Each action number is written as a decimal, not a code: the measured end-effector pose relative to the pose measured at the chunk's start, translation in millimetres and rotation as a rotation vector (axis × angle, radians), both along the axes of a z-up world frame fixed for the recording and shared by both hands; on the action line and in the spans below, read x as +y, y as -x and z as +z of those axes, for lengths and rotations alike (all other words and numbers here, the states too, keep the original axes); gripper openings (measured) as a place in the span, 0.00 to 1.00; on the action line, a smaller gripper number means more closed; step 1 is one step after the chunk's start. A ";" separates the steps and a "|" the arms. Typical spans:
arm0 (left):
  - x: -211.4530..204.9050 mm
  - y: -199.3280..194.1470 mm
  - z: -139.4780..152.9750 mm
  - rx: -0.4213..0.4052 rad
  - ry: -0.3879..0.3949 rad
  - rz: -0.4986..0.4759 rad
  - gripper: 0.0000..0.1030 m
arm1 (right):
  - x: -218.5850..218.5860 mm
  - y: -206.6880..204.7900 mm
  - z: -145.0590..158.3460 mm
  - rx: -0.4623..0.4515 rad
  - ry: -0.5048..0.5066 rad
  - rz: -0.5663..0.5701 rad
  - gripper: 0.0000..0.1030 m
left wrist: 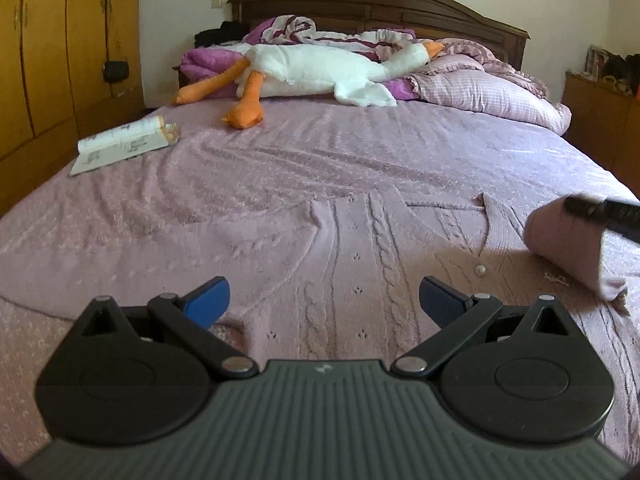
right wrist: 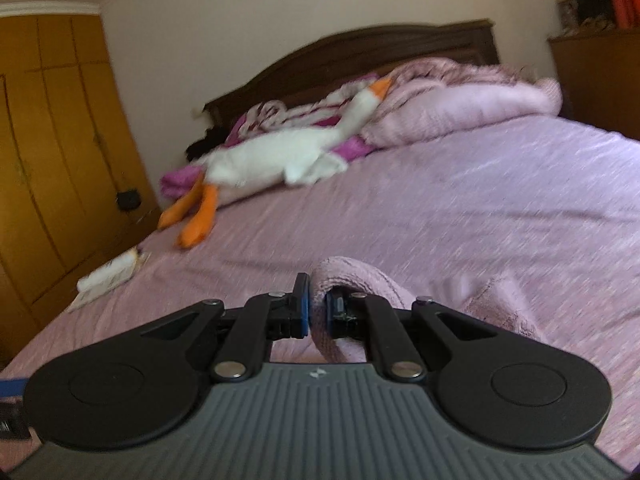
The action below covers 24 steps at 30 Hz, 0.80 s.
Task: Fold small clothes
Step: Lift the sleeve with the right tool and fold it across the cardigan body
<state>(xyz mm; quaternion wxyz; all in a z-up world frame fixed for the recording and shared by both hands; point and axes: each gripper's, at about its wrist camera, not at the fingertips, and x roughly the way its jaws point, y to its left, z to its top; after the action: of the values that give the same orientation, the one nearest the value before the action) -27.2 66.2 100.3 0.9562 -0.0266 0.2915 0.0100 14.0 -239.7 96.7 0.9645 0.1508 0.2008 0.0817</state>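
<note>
A small pink cable-knit cardigan (left wrist: pixel 372 248) with a pearl button lies flat on the pink bedspread (left wrist: pixel 280 168). My left gripper (left wrist: pixel 324 300) is open and empty, low over the cardigan's near part. My right gripper (right wrist: pixel 316 312) is shut on a fold of the cardigan's pink sleeve (right wrist: pixel 352 280) and holds it lifted above the bed. In the left wrist view the right gripper (left wrist: pixel 604 212) shows at the right edge with the lifted sleeve (left wrist: pixel 568 248) curled over the cardigan's right side.
A white plush goose (left wrist: pixel 320 68) with orange feet lies across the far bed before purple and pink bedding (left wrist: pixel 480 84). An open book (left wrist: pixel 120 144) lies at the bed's left edge. Wooden wardrobe (left wrist: pixel 52 48) stands left; a dresser (left wrist: pixel 600 120) right.
</note>
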 end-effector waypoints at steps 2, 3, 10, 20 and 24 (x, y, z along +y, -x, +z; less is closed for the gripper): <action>1.4 -1.3 -2.7 0.010 -0.001 0.003 1.00 | 13.5 -0.6 -12.2 0.026 0.008 0.025 0.08; 1.6 -1.9 -4.2 0.018 -0.002 0.001 1.00 | 17.4 -1.4 -18.9 0.037 0.010 0.036 0.08; -0.8 -0.6 -14.4 0.027 -0.032 0.003 1.00 | 39.3 -14.1 -55.8 0.120 0.014 0.089 0.08; -2.5 -2.6 -19.5 0.030 -0.054 -0.007 1.00 | 38.6 -19.3 -87.8 0.182 -0.110 0.127 0.47; -4.0 -4.6 -20.0 0.033 -0.057 -0.015 1.00 | 41.0 -8.8 -77.1 0.198 -0.097 0.160 0.68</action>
<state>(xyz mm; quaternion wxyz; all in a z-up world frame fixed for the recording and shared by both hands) -22.6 62.2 80.2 0.9516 0.0029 0.3071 0.0117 22.9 -198.7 19.5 0.9220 0.1879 0.3022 0.1528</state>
